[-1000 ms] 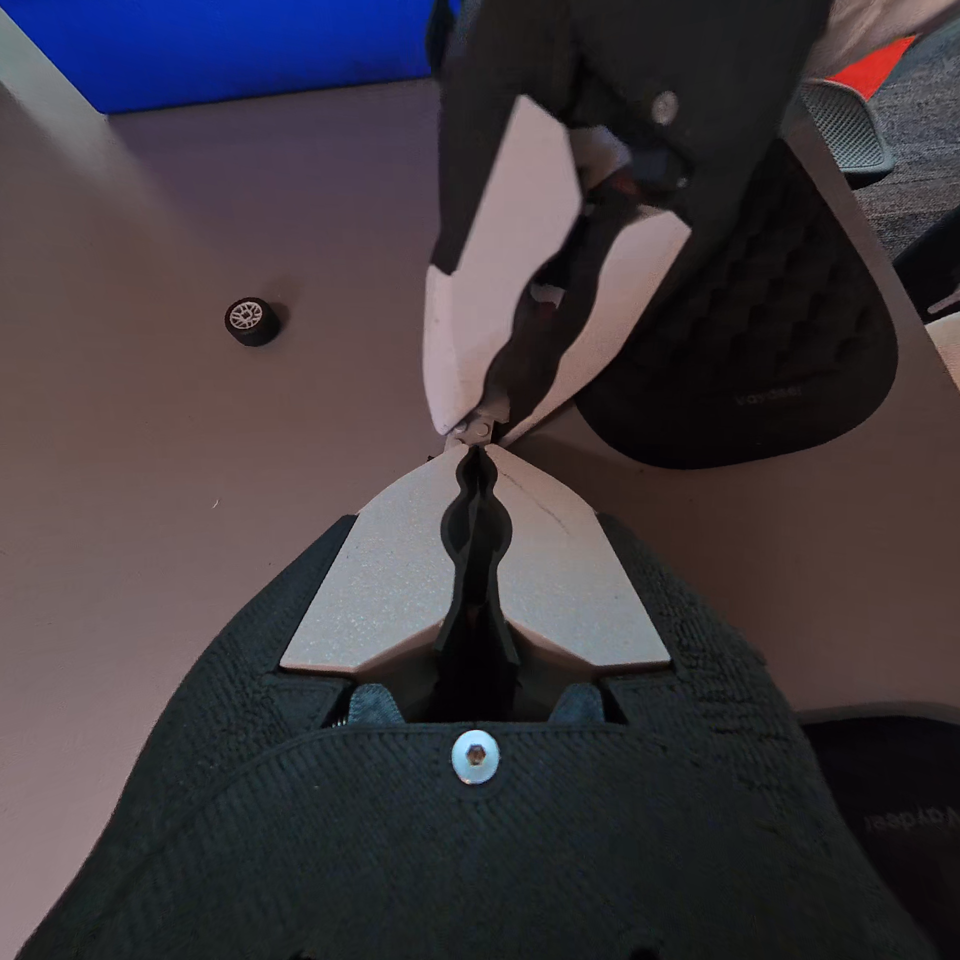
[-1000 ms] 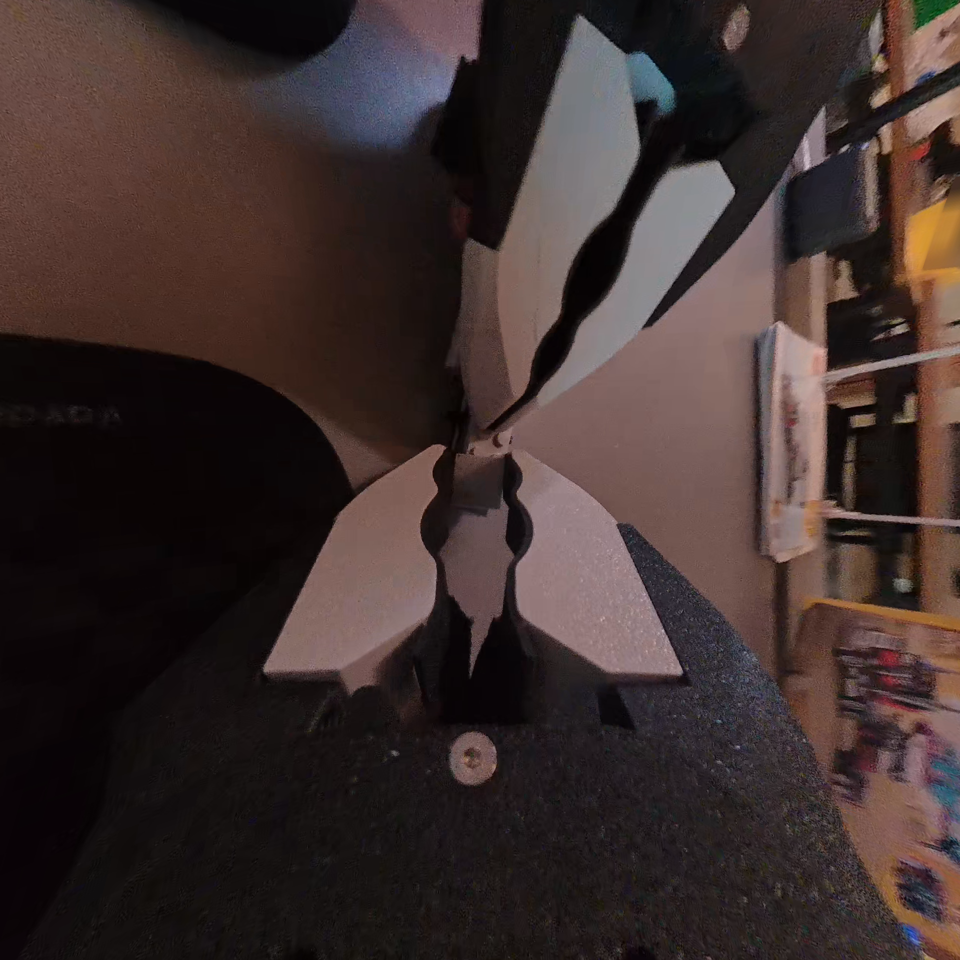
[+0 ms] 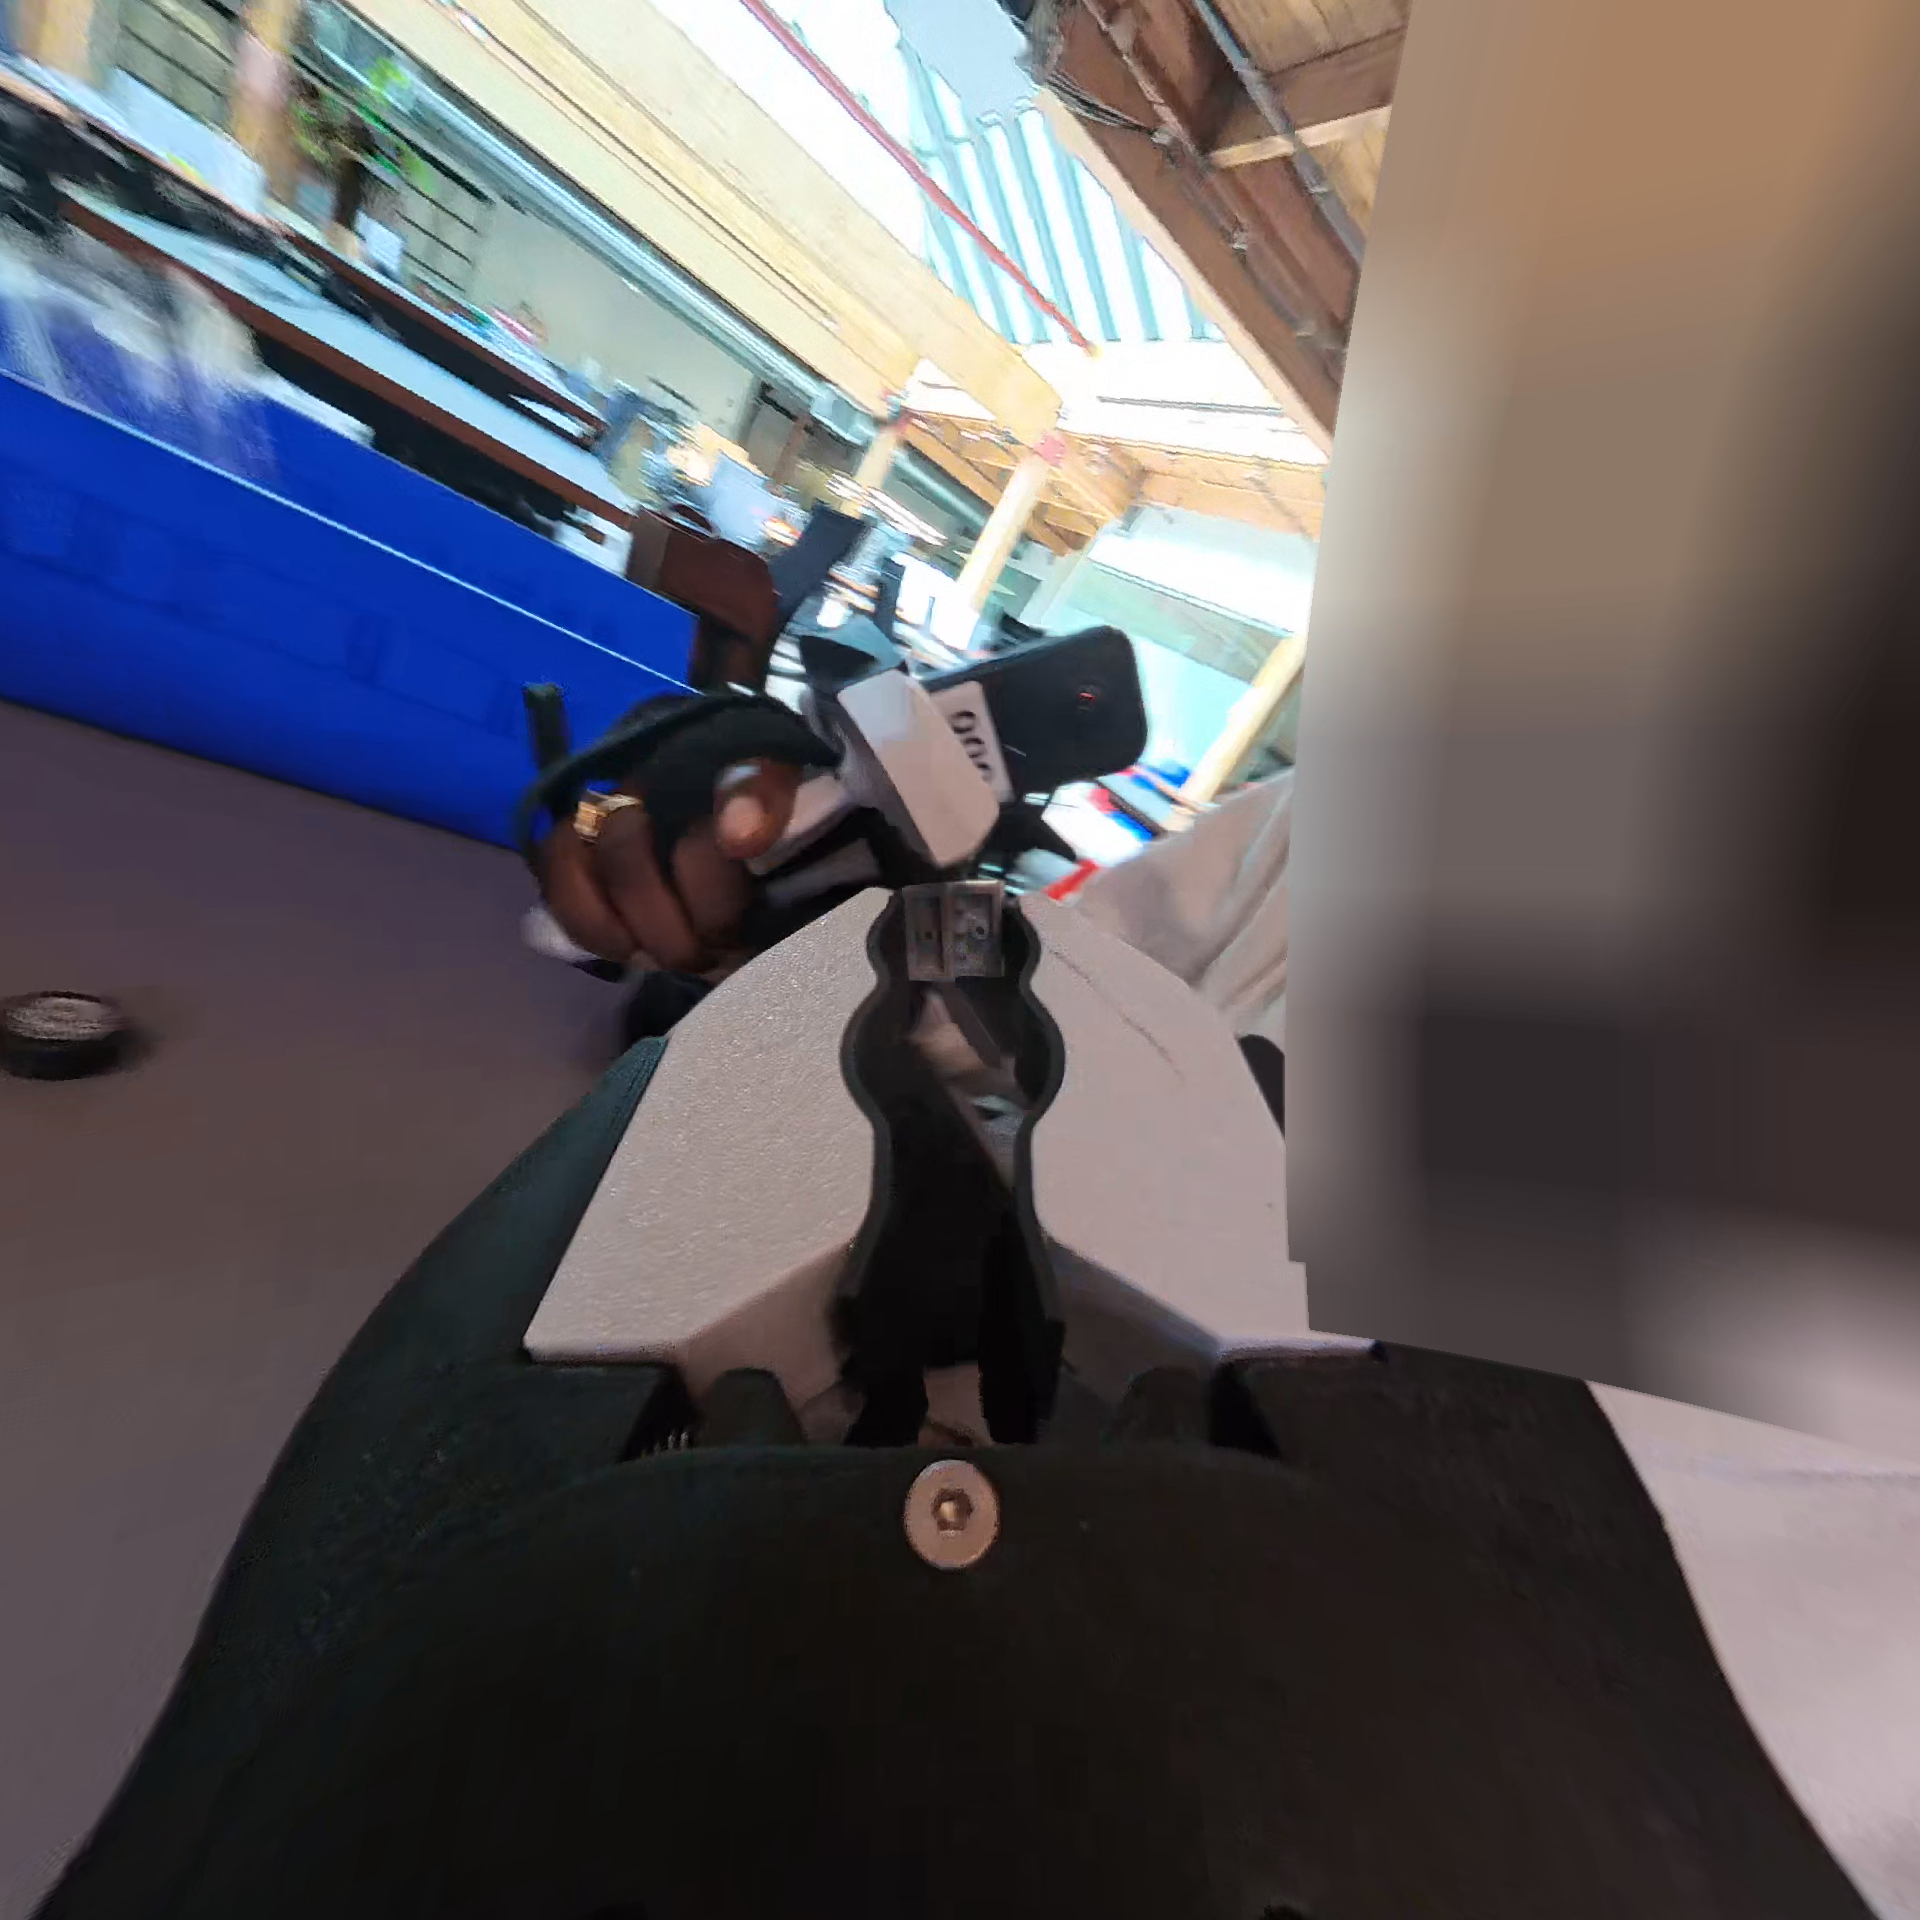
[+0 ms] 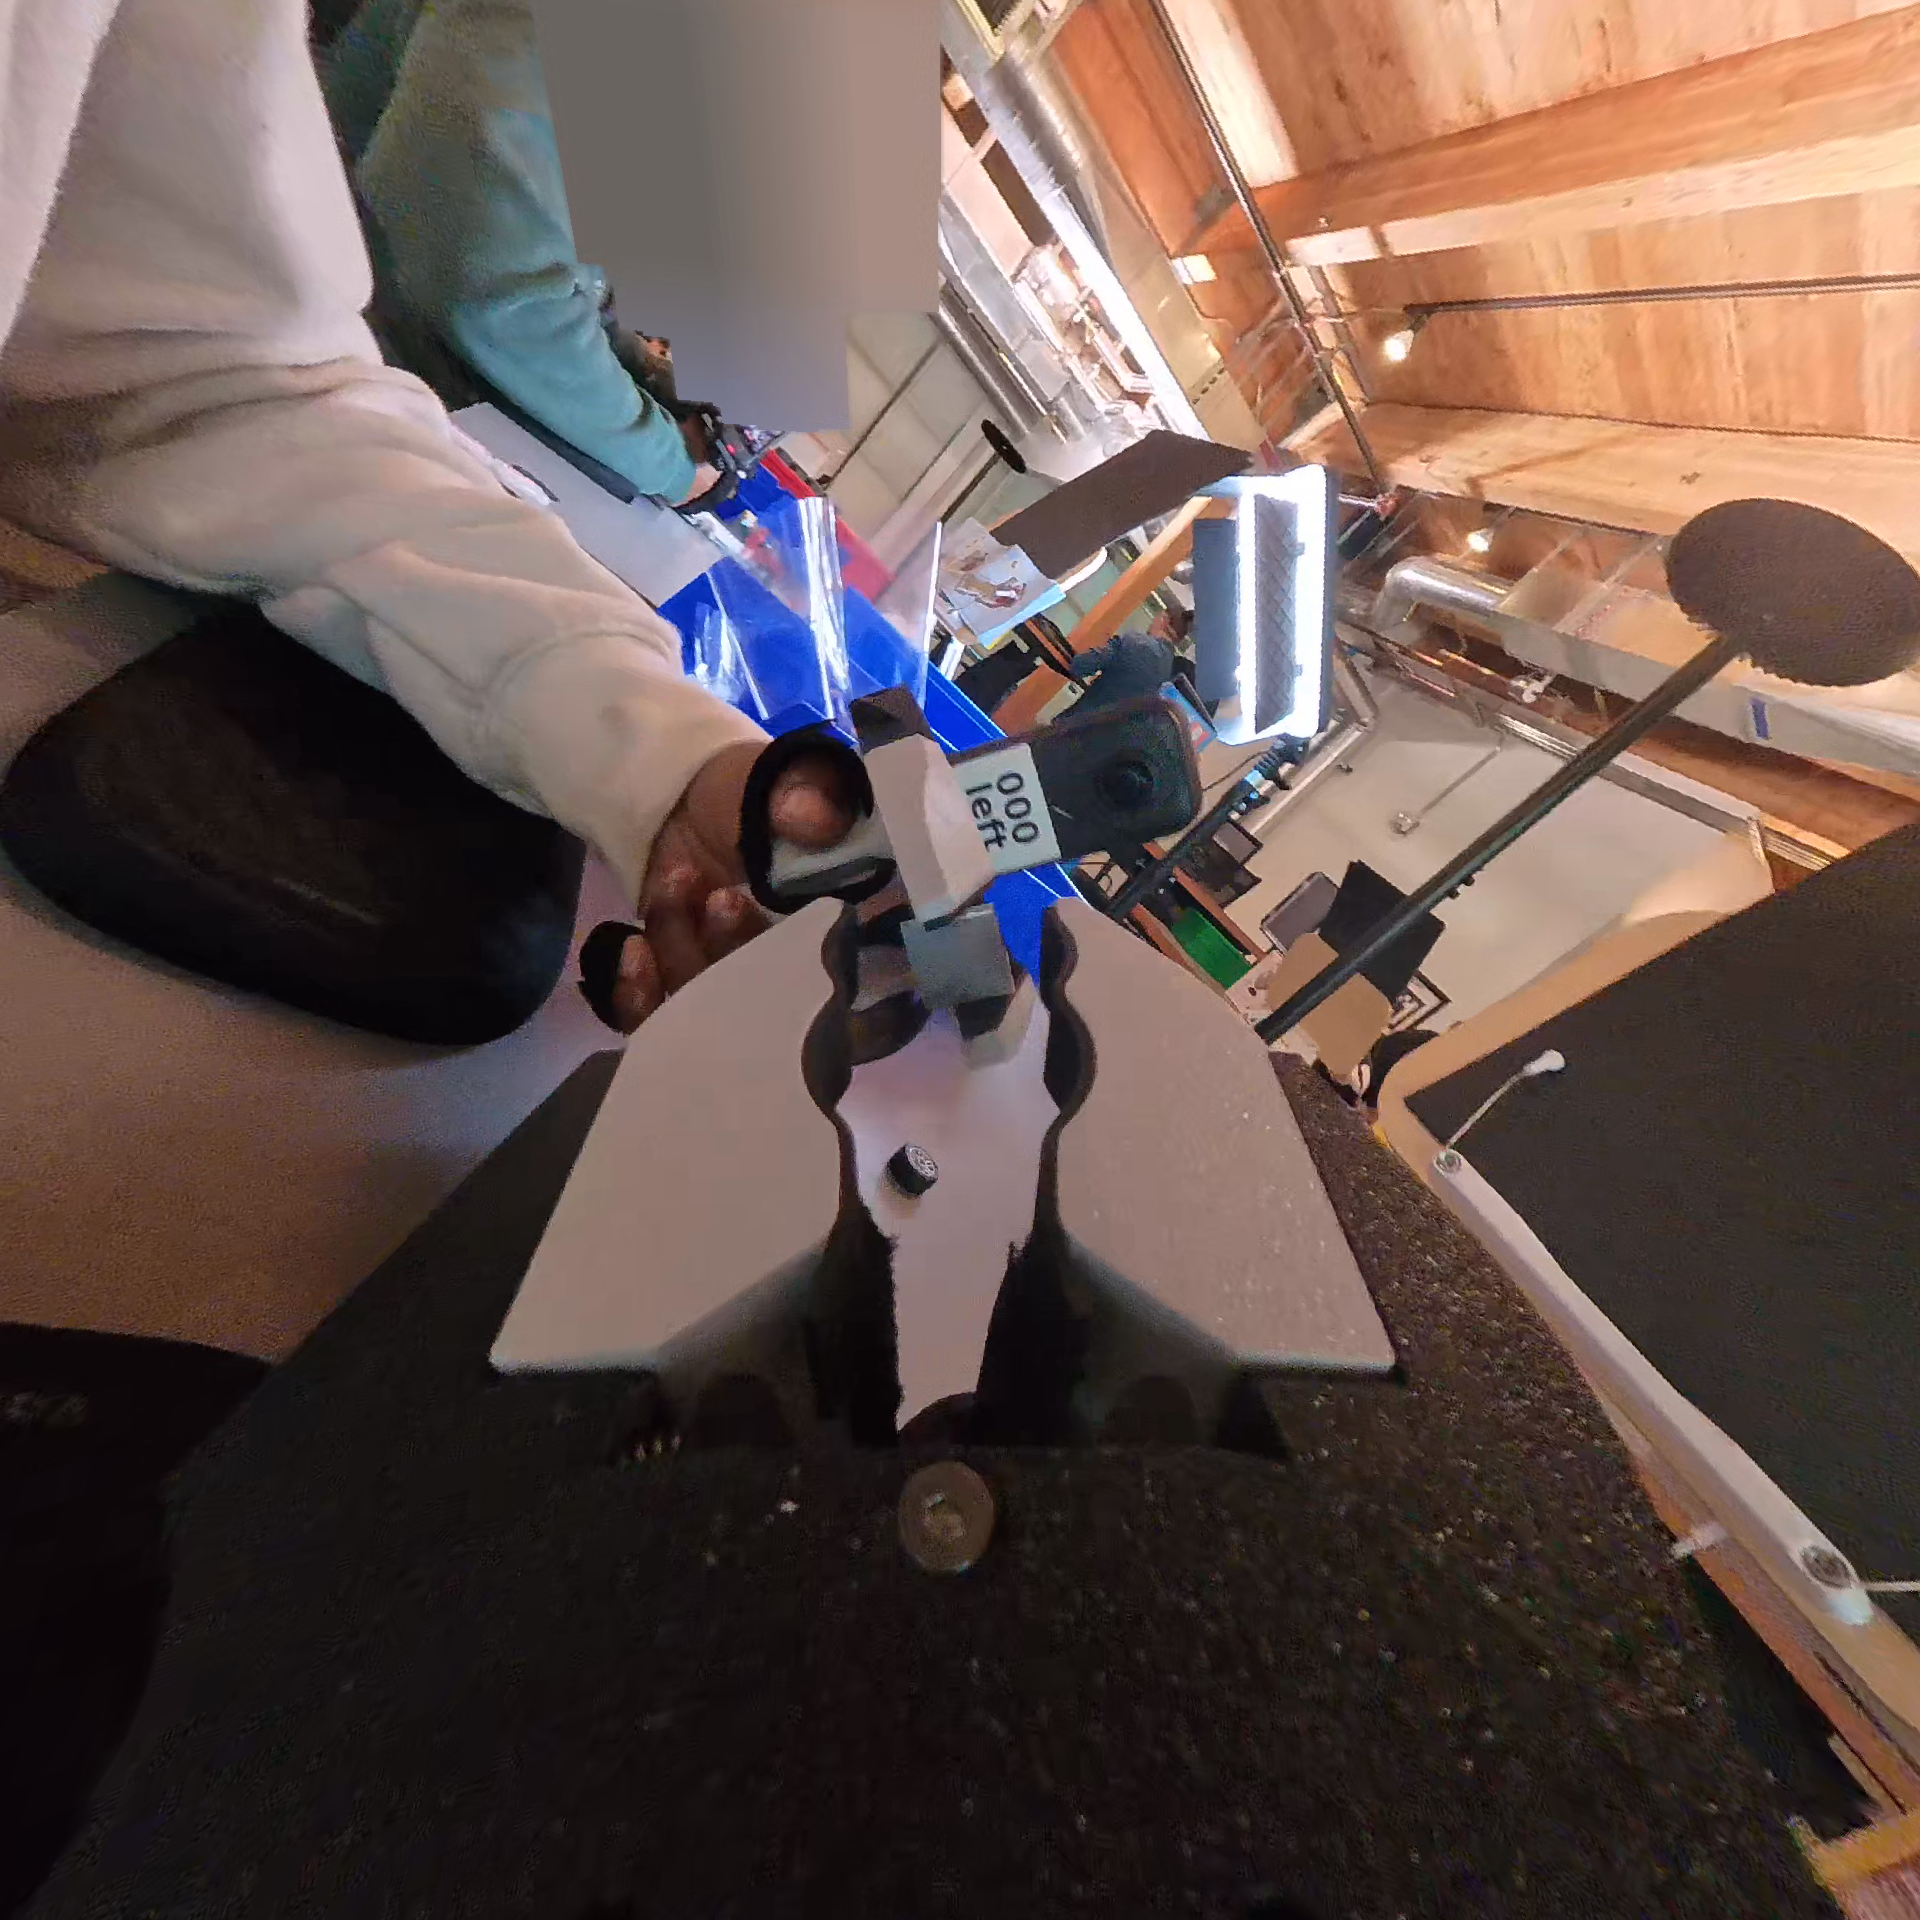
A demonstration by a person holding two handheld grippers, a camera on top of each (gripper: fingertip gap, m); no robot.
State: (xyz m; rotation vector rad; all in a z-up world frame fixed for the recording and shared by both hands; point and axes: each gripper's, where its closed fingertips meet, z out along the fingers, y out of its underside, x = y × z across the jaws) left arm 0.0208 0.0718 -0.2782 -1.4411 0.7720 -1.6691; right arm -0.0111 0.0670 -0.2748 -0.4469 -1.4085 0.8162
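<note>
In the left wrist view my left gripper (image 3: 951, 935) is shut on a small grey block-like piece (image 3: 954, 928); both pads touch its sides. It is held above the purple-grey table (image 3: 260, 1091). The right gripper (image 3: 914, 779), held by a hand, points its tip at the piece from beyond. In the right wrist view my right gripper (image 4: 945, 925) is open. The grey piece (image 4: 956, 961) stands between its fingertips with a gap on each side, at the tip of the left gripper (image 4: 925, 831). A small black wheel (image 3: 57, 1029) lies on the table, also in the right wrist view (image 4: 912, 1169).
A blue bin (image 3: 260, 603) stands at the table's far edge. A black cushion (image 4: 270, 831) lies under the person's pale sleeve (image 4: 312, 468). A second person in teal (image 4: 499, 260) stands behind. A black board (image 4: 1714, 1143) and a lit light panel (image 4: 1262, 603) are to the right. The tips of both grippers are at nearly the same place.
Both grippers have risen and tilted up from the table, so the room now shows behind. The right jaws have opened off the grey piece. The left jaws now hold it.
</note>
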